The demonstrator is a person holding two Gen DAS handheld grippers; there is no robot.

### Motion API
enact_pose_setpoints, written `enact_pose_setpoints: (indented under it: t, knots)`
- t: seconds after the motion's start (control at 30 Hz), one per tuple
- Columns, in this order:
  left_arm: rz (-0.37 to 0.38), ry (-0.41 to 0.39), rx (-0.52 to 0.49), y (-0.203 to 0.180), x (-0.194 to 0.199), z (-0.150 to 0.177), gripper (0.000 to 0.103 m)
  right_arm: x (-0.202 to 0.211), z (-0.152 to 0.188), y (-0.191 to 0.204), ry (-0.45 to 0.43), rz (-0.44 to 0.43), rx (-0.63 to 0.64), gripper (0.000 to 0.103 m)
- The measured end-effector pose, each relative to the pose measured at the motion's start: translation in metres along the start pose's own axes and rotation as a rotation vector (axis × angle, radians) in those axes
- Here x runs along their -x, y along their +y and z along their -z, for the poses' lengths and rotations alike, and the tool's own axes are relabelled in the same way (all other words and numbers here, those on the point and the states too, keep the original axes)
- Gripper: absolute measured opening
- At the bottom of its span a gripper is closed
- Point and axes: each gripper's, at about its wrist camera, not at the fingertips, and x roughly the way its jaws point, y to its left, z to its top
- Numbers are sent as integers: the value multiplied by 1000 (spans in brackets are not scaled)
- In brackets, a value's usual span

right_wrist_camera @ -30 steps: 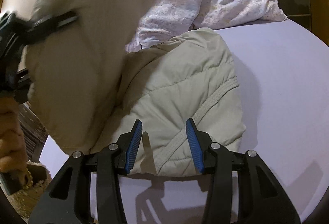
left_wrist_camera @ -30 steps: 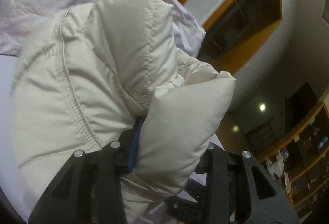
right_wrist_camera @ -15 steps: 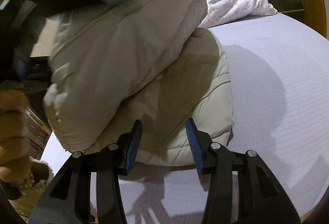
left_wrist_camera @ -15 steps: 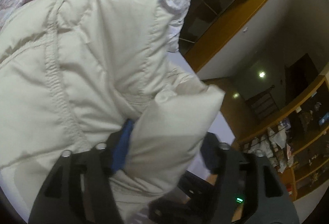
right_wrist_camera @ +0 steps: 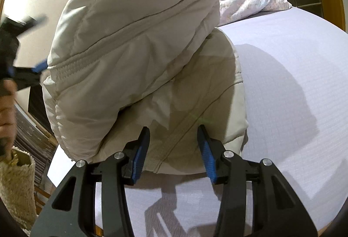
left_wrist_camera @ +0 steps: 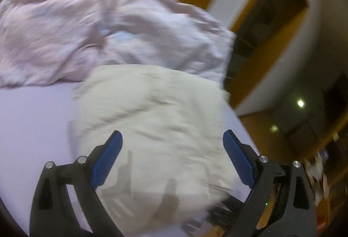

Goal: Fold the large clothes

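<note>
On my left wrist view, blurred, my left gripper [left_wrist_camera: 171,156] is spread wide over the puffy cream quilted jacket [left_wrist_camera: 152,128], which lies on the lilac surface [left_wrist_camera: 32,124] before a crumpled pink sheet [left_wrist_camera: 97,37] and wooden shelving [left_wrist_camera: 271,26]. On my right view, the right gripper [right_wrist_camera: 173,146] gapes empty at the stitched, folded jacket [right_wrist_camera: 134,52].

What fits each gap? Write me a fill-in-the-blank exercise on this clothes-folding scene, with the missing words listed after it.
1. The cream quilted puffer jacket lies folded on the ____ bed sheet.
2. The left gripper has its jaws ____, with nothing between the blue pads.
3. Behind the jacket lies a crumpled ____ patterned blanket.
4. In the right wrist view, the right gripper points at the jacket's near edge with its jaws ____.

Missing words: lilac; open; pink; open
</note>
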Motion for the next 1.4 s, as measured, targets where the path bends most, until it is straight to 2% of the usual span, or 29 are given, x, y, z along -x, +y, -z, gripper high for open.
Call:
enact_pose_setpoints:
  t: [0.1,0.23,0.37,0.47,0.67,0.93,1.03,1.17,1.3,1.4]
  knots:
    - [-85,-5,15,25,-15,-5,92,0,1,2,3,1,6,48]
    - [-163,4,4,45,-34,3,92,-1,2,2,7,-2,12,48]
    - [-170,31,25,57,-59,12,92,-3,2,2,4,1,17,48]
    - [-168,16,13,50,-67,19,95,-4,3,0,0,1,20,48]
    - [-215,22,-57,22,-86,30,99,2,5,-2,-12,3,20,48]
    - [-265,15,-106,-6,-112,41,101,51,6,-32,-70,109,-23,48]
    - [-279,6,-118,-8,-110,41,101,77,-1,-37,-93,108,-42,48]
    - [-240,-5,-89,-1,-92,37,101,112,-26,-18,-142,94,14,48]
    - [-173,-16,-41,12,-66,27,101,108,-56,21,-144,61,125,48]
    - [-213,-50,-38,27,-48,17,101,82,-78,49,-116,24,186,48]
